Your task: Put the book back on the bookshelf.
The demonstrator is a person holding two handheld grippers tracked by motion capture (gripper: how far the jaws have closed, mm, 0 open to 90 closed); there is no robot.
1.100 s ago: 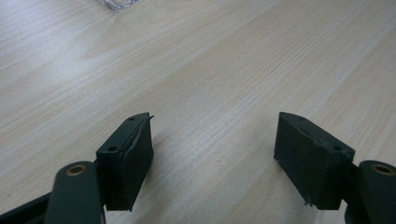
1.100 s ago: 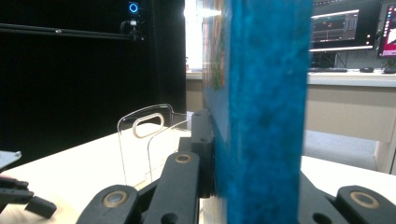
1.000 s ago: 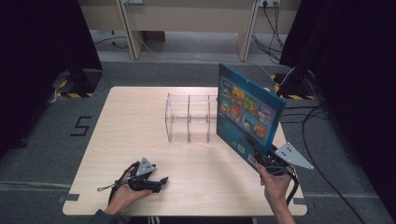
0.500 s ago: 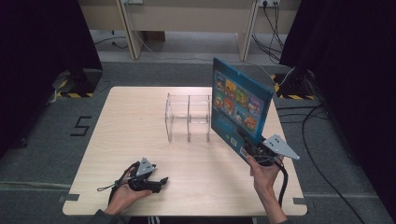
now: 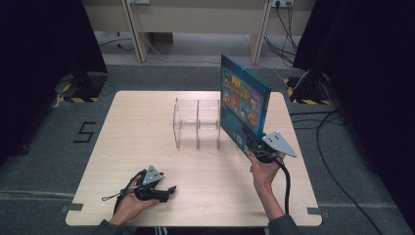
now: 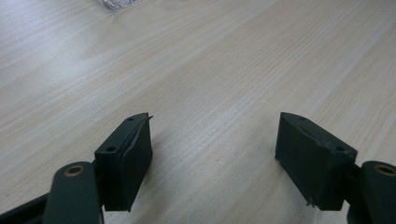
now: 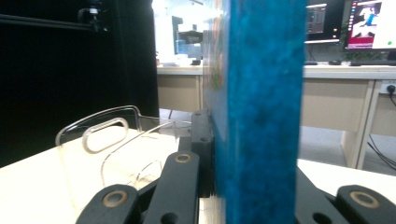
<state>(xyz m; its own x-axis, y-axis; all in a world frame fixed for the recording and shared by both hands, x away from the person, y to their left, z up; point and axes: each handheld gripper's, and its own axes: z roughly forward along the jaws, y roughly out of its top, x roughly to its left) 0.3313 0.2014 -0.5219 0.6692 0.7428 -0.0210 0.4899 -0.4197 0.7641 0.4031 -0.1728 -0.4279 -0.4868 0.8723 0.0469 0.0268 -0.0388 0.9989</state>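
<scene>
Right gripper (image 5: pixel 255 148), right of centre in the high view, clamped on the lower corner of a blue box (image 5: pixel 244 104) held upright and tilted above the table (image 5: pixel 147 117); in the right gripper view the box's narrow edge (image 7: pixel 259 107) stands between the black jaws, one pad pressed flat against its printed face. Clear acrylic rack (image 5: pixel 196 122) just to the left of the box, near centre frame, its dividers upright. Risk, as judged: the tall box is gripped low at one corner, so it may pivot or slip in the jaws, and its lower edge could strike a divider and shove the light rack. Left gripper (image 5: pixel 164 190), lower left, rests on the table with jaws apart and empty.
</scene>
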